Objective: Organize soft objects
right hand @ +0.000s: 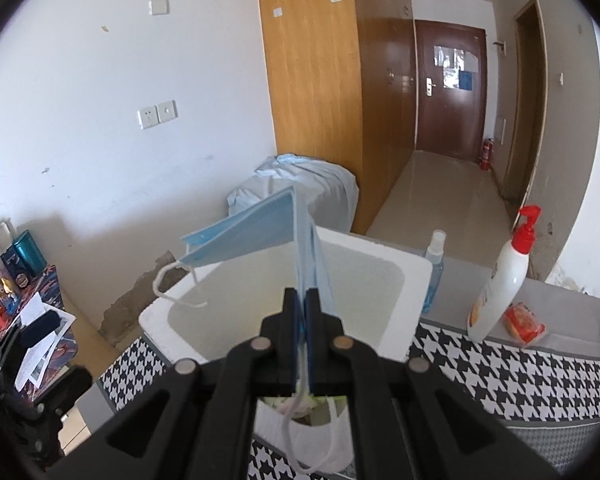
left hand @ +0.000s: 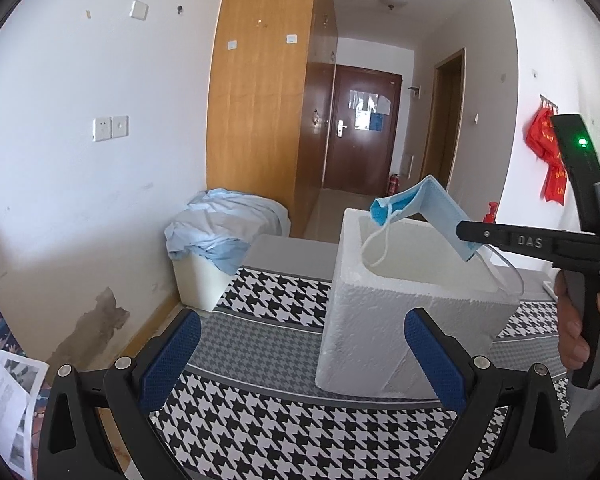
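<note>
A light blue face mask (left hand: 424, 208) with white ear loops hangs over the open top of a white foam box (left hand: 400, 308). My right gripper (left hand: 466, 236) reaches in from the right, shut on the mask's edge. In the right wrist view the mask (right hand: 256, 228) stands folded above the box (right hand: 412, 276), pinched between the black jaws of the right gripper (right hand: 301, 300). My left gripper (left hand: 300, 352) is open, its blue pads (left hand: 172, 356) wide apart in front of the box, holding nothing.
The box stands on a houndstooth cloth (left hand: 284, 424). A white bin draped in pale blue fabric (left hand: 220, 220) stands by the wooden wardrobe (left hand: 260, 92). A pump bottle (right hand: 504, 276), a spray bottle (right hand: 434, 268) and a red packet (right hand: 524, 324) stand right of the box. Papers and bottles (right hand: 8, 264) lie at left.
</note>
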The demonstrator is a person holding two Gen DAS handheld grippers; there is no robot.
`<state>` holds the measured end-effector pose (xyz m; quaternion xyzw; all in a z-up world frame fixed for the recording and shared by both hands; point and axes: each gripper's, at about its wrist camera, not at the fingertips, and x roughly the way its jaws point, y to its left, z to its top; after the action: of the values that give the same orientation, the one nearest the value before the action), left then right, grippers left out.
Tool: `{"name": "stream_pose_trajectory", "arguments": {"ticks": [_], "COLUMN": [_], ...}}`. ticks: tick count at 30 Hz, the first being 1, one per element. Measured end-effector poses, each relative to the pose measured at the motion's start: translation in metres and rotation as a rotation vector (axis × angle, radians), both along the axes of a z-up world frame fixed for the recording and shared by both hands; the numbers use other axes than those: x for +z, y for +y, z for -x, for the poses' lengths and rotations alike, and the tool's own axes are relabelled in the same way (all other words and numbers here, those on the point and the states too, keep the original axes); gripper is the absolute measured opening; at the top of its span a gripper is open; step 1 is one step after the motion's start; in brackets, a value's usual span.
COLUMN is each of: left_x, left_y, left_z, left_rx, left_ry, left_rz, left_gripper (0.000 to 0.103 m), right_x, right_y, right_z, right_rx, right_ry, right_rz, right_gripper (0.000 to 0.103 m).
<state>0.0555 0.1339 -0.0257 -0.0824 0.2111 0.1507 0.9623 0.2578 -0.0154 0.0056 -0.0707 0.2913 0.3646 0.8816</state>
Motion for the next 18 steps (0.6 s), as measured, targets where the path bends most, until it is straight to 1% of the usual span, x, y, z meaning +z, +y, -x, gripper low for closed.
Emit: {"name": "stream_pose_trajectory", "arguments": {"ticks": [1,3,4,5,6,7,8,13,18], "left_x": [0.0,0.0,0.001,0.001,0.001,0.001,0.001,0.001,0.003], "left_y": [0.0,0.001,0.001,0.001,0.002,0.002,0.002,0.001,-0.003], "left_z": [0.001,0.003,0.004,0.004,0.005,0.006,0.006,0.005,0.006], "left_rx": [0.001,-0.001,-0.003,0.0,0.003,0.003,0.003,0.008,0.002], "left_ry": [0.0,-0.002,-0.003,-0.004,-0.005,-0.005,-0.004,-0.004,-0.009], "left_rz": [0.001,0.006,0.007,0.005,0.006,0.008,0.01,0.007,-0.002], "left_gripper": [0.102,0.102,0.102,0.102,0.102,0.102,0.102,0.102,0.102], "right_x": [-0.001,-0.005,-0.006,-0.008,-0.01,-0.01,-0.01,-0.009,-0.01], "right_y": [0.002,0.006,0.007,0.007,0.006,0.005,0.004,0.003,-0.002], "right_z": [-0.002,-0.003,-0.004,-0.006,-0.007,-0.007,-0.006,0.005,0.016], "right_rx": [-0.002,-0.005,-0.004,-0.003,-0.004,-0.005,-0.007,0.003,0.001], "right_ry": [-0.002,-0.003,0.007,0.017,0.025,0.026,0.021,-0.013,-0.022], "right_rz": [0.01,0.03,0.028,0.024,0.019,0.014,0.009,0.015,0.01], "right_gripper": [0.006,0.013,0.023,0.038,0.047,0.064,0.075,0.095,0.097]}}
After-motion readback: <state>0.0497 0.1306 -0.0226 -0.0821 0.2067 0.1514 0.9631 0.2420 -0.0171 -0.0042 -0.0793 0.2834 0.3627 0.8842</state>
